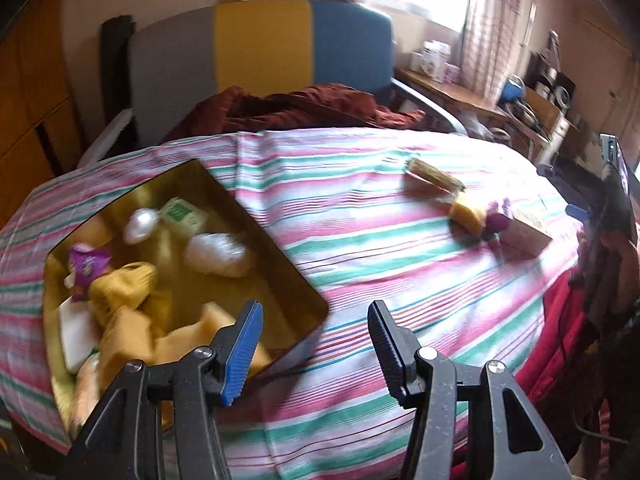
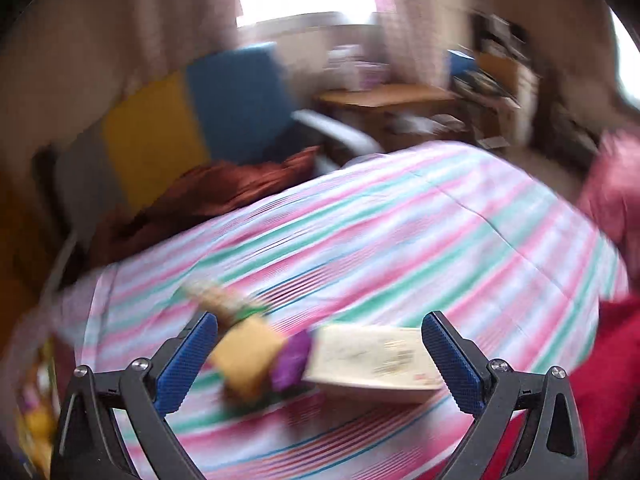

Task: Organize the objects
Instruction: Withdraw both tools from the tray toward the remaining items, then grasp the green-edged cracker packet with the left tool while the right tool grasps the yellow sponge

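Note:
A gold tin box (image 1: 256, 224) lies on the striped cloth at the left, holding yellow sponges (image 1: 128, 332), white wrapped pieces (image 1: 216, 254), a purple packet (image 1: 88, 266) and a green-white sachet (image 1: 182, 214). My left gripper (image 1: 316, 344) is open and empty just right of the box's near corner. On the cloth at the right lie a wrapped snack bar (image 1: 434, 176), a yellow sponge (image 1: 468, 212), a purple item (image 1: 498, 220) and a flat beige box (image 1: 526, 230). My right gripper (image 2: 320, 364) is open around the sponge (image 2: 248, 356), purple item (image 2: 292, 360) and beige box (image 2: 376, 358), not touching them. That view is blurred.
The striped cloth (image 1: 400, 272) covers a rounded surface. A dark red garment (image 1: 296, 110) lies behind it against a grey, yellow and blue chair (image 1: 260, 48). A wooden desk (image 1: 452, 92) with clutter stands at the back right. Red fabric (image 1: 560, 344) hangs at the right edge.

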Demonstrator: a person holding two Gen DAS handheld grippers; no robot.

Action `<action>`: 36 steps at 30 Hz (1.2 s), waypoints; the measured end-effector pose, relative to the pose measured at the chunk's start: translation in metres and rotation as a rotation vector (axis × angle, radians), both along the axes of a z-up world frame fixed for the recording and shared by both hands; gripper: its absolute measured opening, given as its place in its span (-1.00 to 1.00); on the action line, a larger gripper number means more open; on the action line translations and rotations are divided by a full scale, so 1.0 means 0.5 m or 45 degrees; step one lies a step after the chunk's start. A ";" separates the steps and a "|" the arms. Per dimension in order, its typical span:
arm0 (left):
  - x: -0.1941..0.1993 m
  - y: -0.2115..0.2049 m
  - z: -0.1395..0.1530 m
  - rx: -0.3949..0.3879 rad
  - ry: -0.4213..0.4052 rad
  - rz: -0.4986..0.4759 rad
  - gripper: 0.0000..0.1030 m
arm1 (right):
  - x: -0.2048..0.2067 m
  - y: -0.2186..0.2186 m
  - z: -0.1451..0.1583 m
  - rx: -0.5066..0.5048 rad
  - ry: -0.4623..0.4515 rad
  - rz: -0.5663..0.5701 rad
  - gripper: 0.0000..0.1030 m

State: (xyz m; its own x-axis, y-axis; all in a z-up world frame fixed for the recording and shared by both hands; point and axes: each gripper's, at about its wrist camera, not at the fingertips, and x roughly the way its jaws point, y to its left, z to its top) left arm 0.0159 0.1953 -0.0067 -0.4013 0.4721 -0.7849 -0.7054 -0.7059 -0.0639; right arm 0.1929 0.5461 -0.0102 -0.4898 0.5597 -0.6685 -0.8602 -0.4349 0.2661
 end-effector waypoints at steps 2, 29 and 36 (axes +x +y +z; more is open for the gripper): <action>0.007 0.035 -0.006 -0.018 -0.007 -0.047 0.07 | 0.032 0.028 -0.012 -0.089 0.080 -0.095 0.99; -0.144 0.462 -0.069 0.137 -0.555 -0.129 0.07 | 0.033 0.035 -0.034 -0.265 0.283 0.033 0.99; -0.198 0.566 -0.131 0.138 -0.713 -0.035 0.07 | 0.022 0.035 -0.042 -0.310 0.315 0.090 0.99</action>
State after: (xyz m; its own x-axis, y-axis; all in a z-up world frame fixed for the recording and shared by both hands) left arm -0.0832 0.4785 -0.0722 0.0755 0.5659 -0.8210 -0.5611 -0.6566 -0.5041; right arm 0.2039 0.5637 -0.0310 -0.6854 0.3575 -0.6344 -0.7268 -0.3897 0.5656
